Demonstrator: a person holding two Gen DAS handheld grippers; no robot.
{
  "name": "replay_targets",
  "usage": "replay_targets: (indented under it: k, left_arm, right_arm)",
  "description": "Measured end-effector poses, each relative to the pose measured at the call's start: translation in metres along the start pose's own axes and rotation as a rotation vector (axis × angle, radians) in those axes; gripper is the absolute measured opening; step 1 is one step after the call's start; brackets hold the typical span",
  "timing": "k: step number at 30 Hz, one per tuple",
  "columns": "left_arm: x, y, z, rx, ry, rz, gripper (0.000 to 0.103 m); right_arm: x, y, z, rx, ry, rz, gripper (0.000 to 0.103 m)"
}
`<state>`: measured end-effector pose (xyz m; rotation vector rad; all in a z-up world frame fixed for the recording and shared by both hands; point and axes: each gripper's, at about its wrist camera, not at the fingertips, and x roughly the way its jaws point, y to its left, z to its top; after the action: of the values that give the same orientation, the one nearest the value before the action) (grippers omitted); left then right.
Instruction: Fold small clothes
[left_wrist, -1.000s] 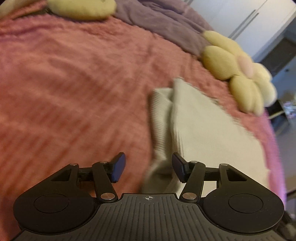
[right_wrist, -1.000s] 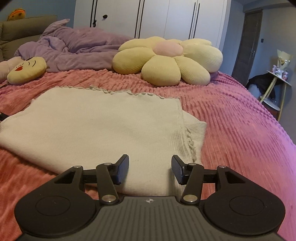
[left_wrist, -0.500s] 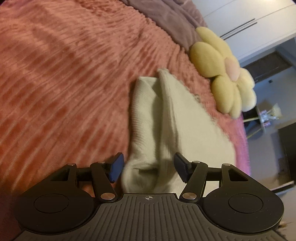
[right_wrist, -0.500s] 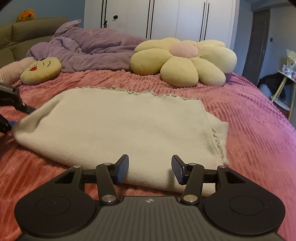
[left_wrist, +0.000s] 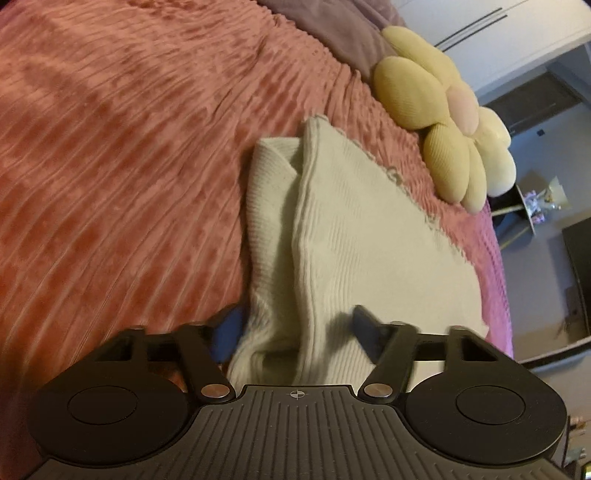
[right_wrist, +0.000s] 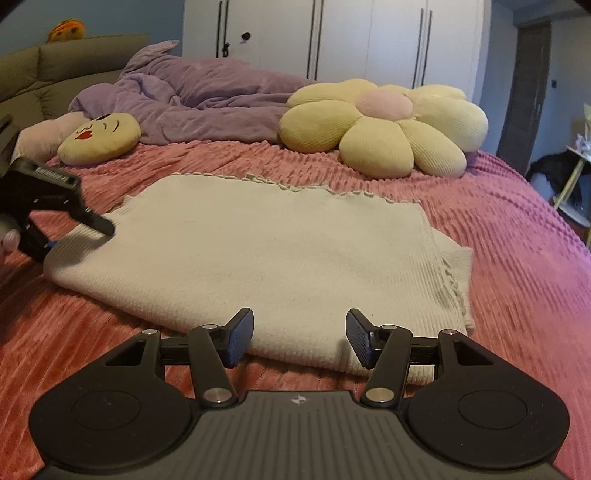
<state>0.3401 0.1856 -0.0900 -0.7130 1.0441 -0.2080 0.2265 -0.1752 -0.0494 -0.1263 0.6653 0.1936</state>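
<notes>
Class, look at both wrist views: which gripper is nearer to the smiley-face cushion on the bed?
Left. The left gripper sits at the cream garment's end just below the smiley-face cushion. The right gripper is at the garment's near edge, much farther away.

Dim, warm indoor light; strong fisheye bending in both views.

The pink bedspread (left_wrist: 129, 166) is rendered soft and streaked in the left wrist view, and its right side is smeared in the right wrist view. A brighter patch is seen on the white wardrobe doors (right_wrist: 351, 40). Soft shadows are cast on the cream garment (right_wrist: 277, 251) beneath the fingers of each hand-held gripper. Straight lines are curved toward the edges, and the corners are darkened. No glare is seen.
</notes>
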Motion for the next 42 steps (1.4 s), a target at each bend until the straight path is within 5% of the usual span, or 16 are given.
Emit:
replay_targets:
  k: [3,7,11,17,19,21,28,33,36,39,42]
  left_arm:
    - [-0.001,-0.004,0.003,0.029,-0.032,0.021,0.024]
    - [-0.001,0.000,0.003,0.019,-0.043,0.020,0.027]
    - [0.005,-0.001,0.001,0.042,-0.044,0.064,0.042]
    - [0.003,-0.010,0.004,0.061,-0.052,0.079,0.022]
    - [-0.001,-0.016,0.006,0.077,-0.055,0.087,0.020]
    - [-0.010,-0.026,0.009,0.098,-0.060,0.090,0.019]
    - [-0.039,-0.119,0.015,0.249,-0.103,0.052,0.019]
    - [-0.011,-0.219,-0.016,0.452,-0.074,-0.029,0.019]
    - [0.027,-0.253,-0.048,0.527,-0.023,-0.045,0.025]
    - [0.052,-0.260,-0.074,0.517,0.031,-0.046,0.047]
    - [0.033,-0.247,-0.093,0.489,0.003,-0.091,0.067]
  right_arm:
    - [0.000,0.005,0.002,-0.027,-0.005,0.002,0.041]
    - [0.005,0.014,0.005,-0.023,-0.003,0.039,0.022]
    - [0.013,0.024,0.009,-0.024,0.002,0.054,0.020]
    - [0.027,0.041,0.013,-0.052,-0.002,0.057,0.020]
    - [0.048,0.044,0.008,-0.075,0.100,0.045,0.020]
    - [0.050,0.038,0.007,-0.053,0.107,0.069,0.020]
    - [0.003,-0.002,0.005,0.100,0.009,0.052,0.020]
    - [-0.023,-0.042,-0.010,0.195,-0.024,-0.022,0.021]
    - [-0.031,-0.069,-0.018,0.262,-0.022,-0.049,0.021]
    - [-0.034,-0.089,-0.026,0.291,-0.001,-0.064,0.021]
    - [-0.040,-0.104,-0.033,0.311,-0.005,-0.072,0.022]
